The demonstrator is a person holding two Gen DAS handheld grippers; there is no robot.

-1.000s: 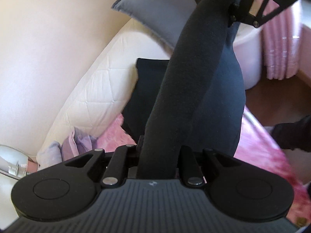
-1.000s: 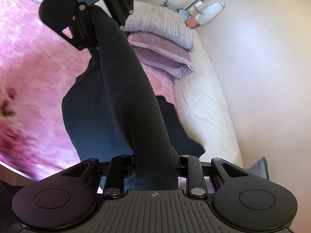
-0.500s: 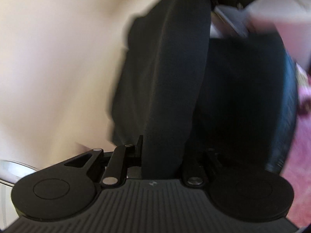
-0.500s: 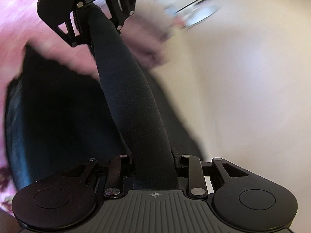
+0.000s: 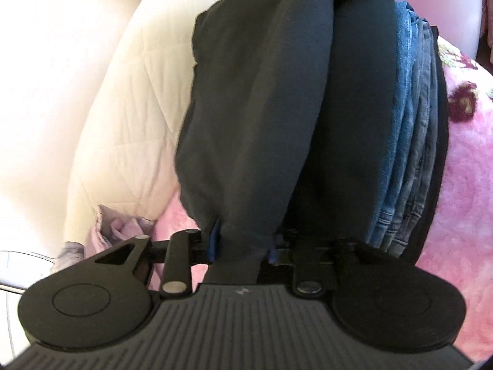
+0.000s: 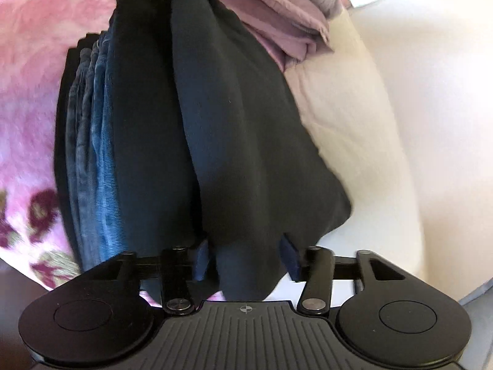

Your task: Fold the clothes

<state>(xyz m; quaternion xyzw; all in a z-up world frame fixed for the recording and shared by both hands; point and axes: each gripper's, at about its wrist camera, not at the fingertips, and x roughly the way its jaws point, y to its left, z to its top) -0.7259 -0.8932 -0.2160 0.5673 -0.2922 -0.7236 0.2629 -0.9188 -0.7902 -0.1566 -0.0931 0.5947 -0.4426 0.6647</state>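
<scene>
The left gripper (image 5: 242, 246) has its two fingers pinched on one end of a black garment (image 5: 258, 117). The right gripper (image 6: 246, 259) pinches the other end of it the same way. The blue finger pads (image 6: 201, 260) press into the cloth on both sides. The black garment is soft, thick and smooth, like fleece. It runs away from each camera as a long rolled band, with a loose flap on the side towards the white quilt.

Just beside the band is a stack of folded clothes (image 5: 413, 129). It is to the right in the left view and to the left in the right view. The stack shows blue denim edges with a black layer on the outside. I cannot count the layers for sure.

All of this lies over a fluffy pink blanket (image 5: 462, 166) with dark red flowers on it. A white quilt (image 5: 129, 98) with a stitched diamond pattern lies on the other side. In the right view, folded purple cloths (image 6: 277, 27) sit far off, past the black garment. No boxes or baskets can be seen.
</scene>
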